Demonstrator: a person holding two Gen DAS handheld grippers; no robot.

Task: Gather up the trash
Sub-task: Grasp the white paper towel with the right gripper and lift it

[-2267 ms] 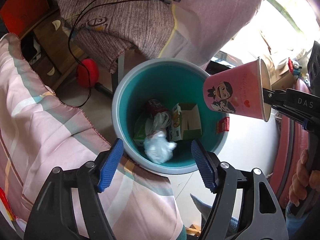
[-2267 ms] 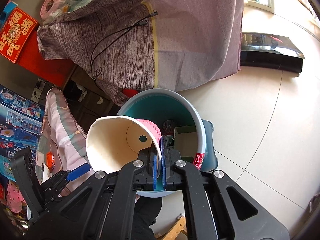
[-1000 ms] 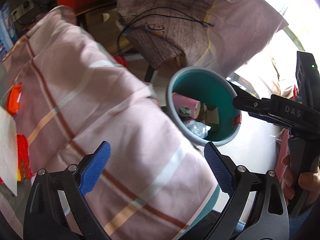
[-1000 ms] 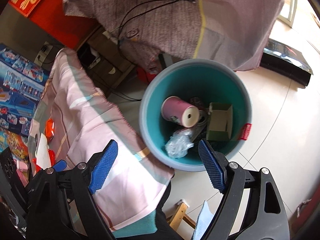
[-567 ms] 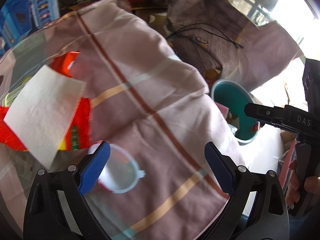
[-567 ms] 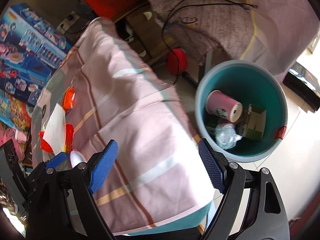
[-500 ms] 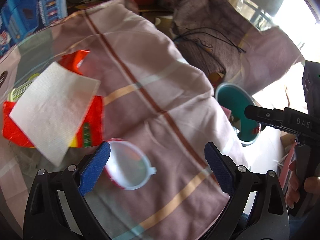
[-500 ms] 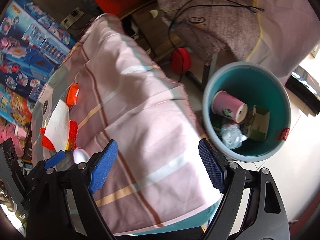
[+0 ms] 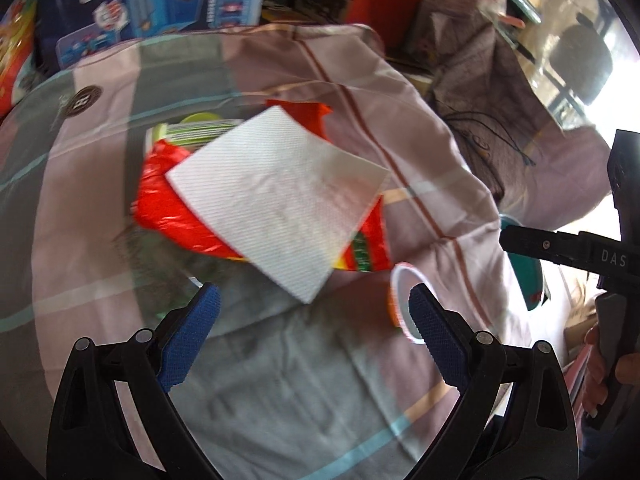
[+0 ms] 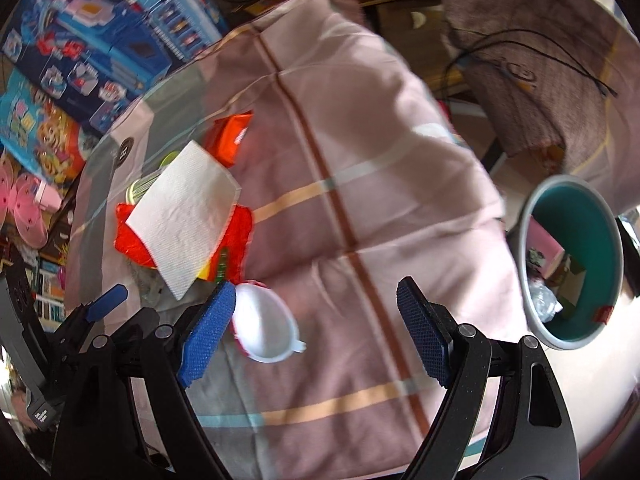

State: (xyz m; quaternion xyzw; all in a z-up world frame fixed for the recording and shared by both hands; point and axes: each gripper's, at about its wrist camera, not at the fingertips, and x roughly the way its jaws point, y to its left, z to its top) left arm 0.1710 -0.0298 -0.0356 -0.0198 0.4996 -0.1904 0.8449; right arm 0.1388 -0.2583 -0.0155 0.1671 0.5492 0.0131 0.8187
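A white paper napkin (image 9: pixel 280 196) lies on a red snack wrapper (image 9: pixel 176 212) on the glass-topped table; both also show in the right wrist view, the napkin (image 10: pixel 182 216) over the wrapper (image 10: pixel 242 236). A small white plastic cup (image 10: pixel 262 328) lies on its side beside them, also seen in the left wrist view (image 9: pixel 404 304). My left gripper (image 9: pixel 312 340) is open and empty, just short of the napkin. My right gripper (image 10: pixel 312 336) is open and empty, its left pad next to the cup. The teal trash bin (image 10: pixel 576 216) holds the pink cup (image 10: pixel 540 240).
A pink striped cloth (image 10: pixel 360 160) covers the table under glass. An orange packet (image 10: pixel 230 136) and a green-lidded item (image 9: pixel 200 128) lie by the napkin. Toy boxes (image 10: pixel 92 40) stand behind. A grey cloth with a black cable (image 10: pixel 540 52) hangs beyond the bin.
The pink cup dropped from my right gripper into the bin and that gripper opened. Both grippers then swung from the bin over to the table, toward the napkin, wrapper and white cup.
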